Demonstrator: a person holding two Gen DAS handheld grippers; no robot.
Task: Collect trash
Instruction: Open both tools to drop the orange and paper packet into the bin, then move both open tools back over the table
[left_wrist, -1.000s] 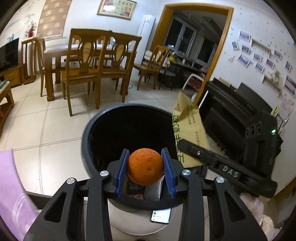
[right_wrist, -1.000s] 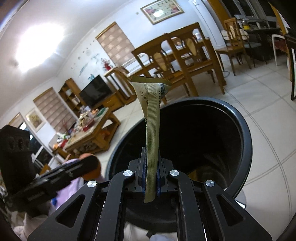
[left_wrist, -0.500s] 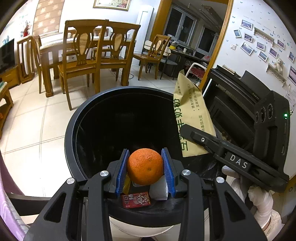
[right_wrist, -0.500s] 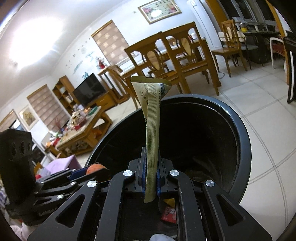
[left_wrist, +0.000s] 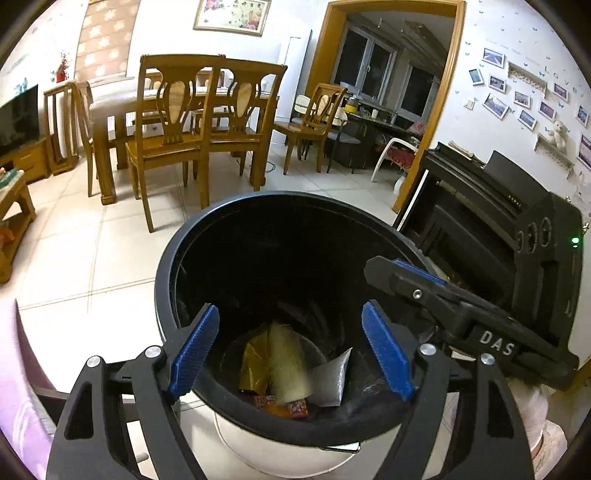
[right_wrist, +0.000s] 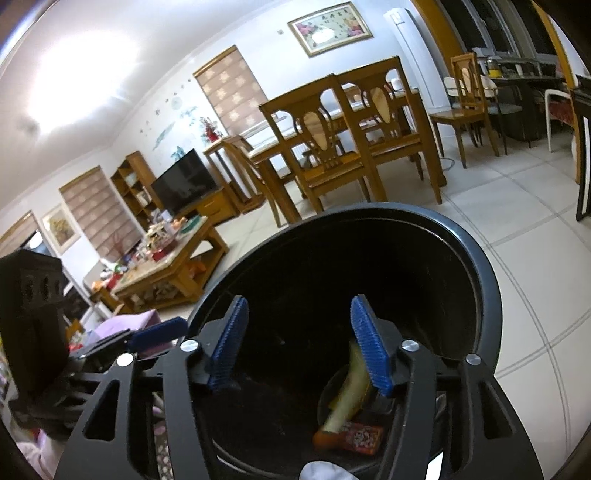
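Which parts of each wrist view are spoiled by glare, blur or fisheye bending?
Right wrist view: the ceiling light blows out to white glare, and the yellow packet in the bin is smeared. Left wrist view: even light, the door frame bows, and the bin's interior is nearly black.

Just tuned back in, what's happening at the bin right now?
Both grippers hover over the black trash bin with jaws open and empty. The left gripper and the right gripper point down into it. At the bottom lie a yellowish packet, a silver pouch and red wrappers. An orange shows beside them.
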